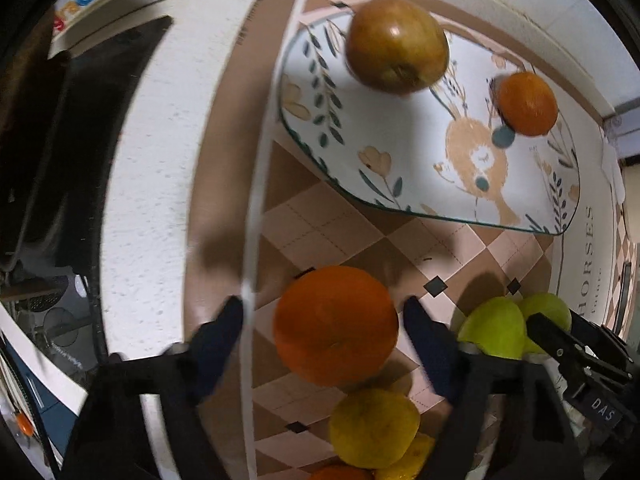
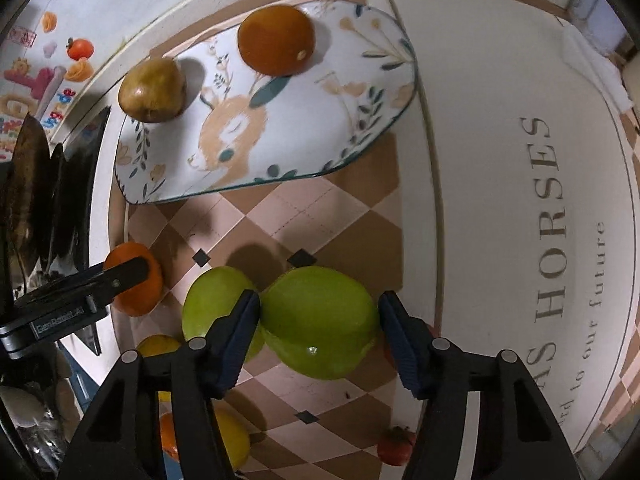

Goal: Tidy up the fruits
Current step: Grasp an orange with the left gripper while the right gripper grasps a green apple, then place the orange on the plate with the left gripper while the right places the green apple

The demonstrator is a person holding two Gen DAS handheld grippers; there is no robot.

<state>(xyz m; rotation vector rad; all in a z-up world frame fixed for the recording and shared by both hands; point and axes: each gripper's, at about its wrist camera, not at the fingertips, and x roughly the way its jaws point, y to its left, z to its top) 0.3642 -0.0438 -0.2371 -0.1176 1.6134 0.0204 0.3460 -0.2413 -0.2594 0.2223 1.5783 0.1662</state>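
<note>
A deer-print plate point(image 1: 400, 152) point(image 2: 304, 128) holds a brown-red apple point(image 1: 396, 46) point(image 2: 153, 90) and a small orange point(image 1: 527, 104) point(image 2: 276, 40). My left gripper point(image 1: 324, 320) is open around a large orange point(image 1: 336, 326) point(image 2: 138, 292), with gaps on both sides. My right gripper point(image 2: 318, 312) stands around a green apple point(image 2: 320, 322) point(image 1: 494, 328), its fingers touching both sides. A second green apple point(image 2: 212, 308) lies to its left. Yellow lemons point(image 1: 372, 428) point(image 2: 234, 440) lie nearer the cameras.
The fruit lies on a checkered pink-brown mat point(image 1: 340, 232) point(image 2: 320, 224) on a white counter. A small red fruit point(image 2: 396, 446) lies at the near right. Dark utensils point(image 2: 36, 184) stand at the left. Colourful magnets point(image 2: 32, 80) hang on the wall.
</note>
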